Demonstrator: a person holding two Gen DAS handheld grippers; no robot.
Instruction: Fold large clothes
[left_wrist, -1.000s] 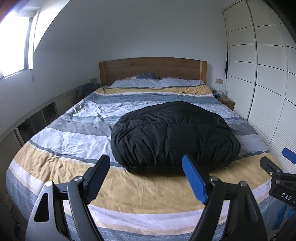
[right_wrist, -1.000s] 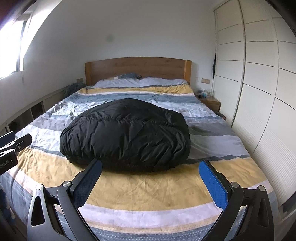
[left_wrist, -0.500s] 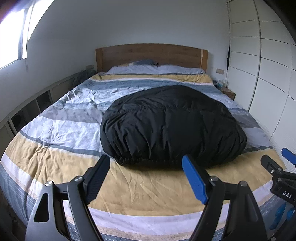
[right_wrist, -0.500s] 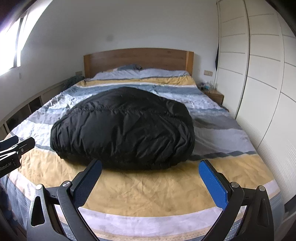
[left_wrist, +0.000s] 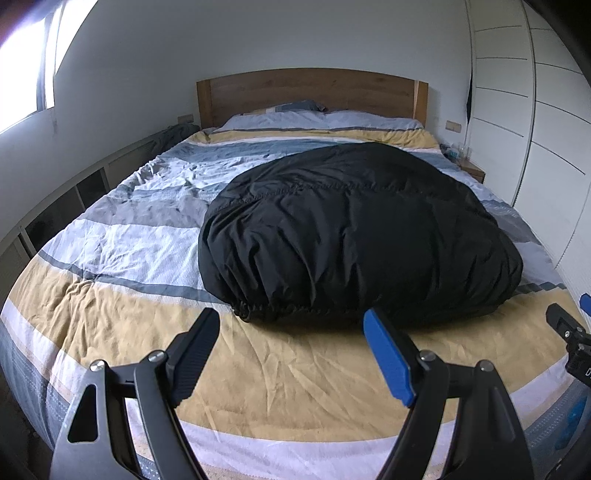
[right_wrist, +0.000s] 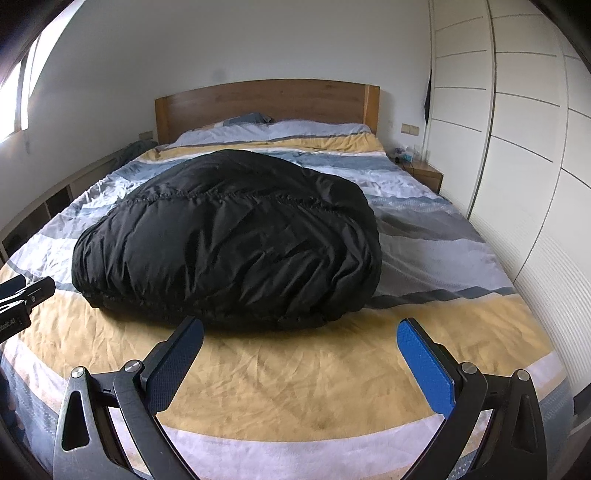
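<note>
Black, puffy and slightly shiny, the padded jacket (left_wrist: 354, 236) lies in a rounded heap on the striped duvet (left_wrist: 122, 254) of the bed, about mid-width and toward the foot, with its long axis running across the bed from side to side. I hold both tools low over the yellow band at the foot end, pointing toward the headboard (left_wrist: 310, 92). My left gripper (left_wrist: 291, 354) has its jaws spread wide with nothing between them, and my right gripper (right_wrist: 299, 358) is spread just as wide and equally empty. From the left one, the jacket sits straight ahead and a little to the right, its gathered elastic hem (left_wrist: 251, 306) being the nearest edge, just beyond the fingertips. From the right one, the bulk lies ahead and to the left, so its right-hand end (right_wrist: 362, 266) is the part that falls in line with that tool. Neither touches the fabric; as far as I can judge, the left is slightly nearer. Whether this bundle is a garment already folded into a compact pile or one lying bunched and awaiting spreading, I cannot settle from here: the heap is neat in outline, yet no crisp fold lines show. Any grasp, I judge, would turn on reaching forward to that near hem.
</note>
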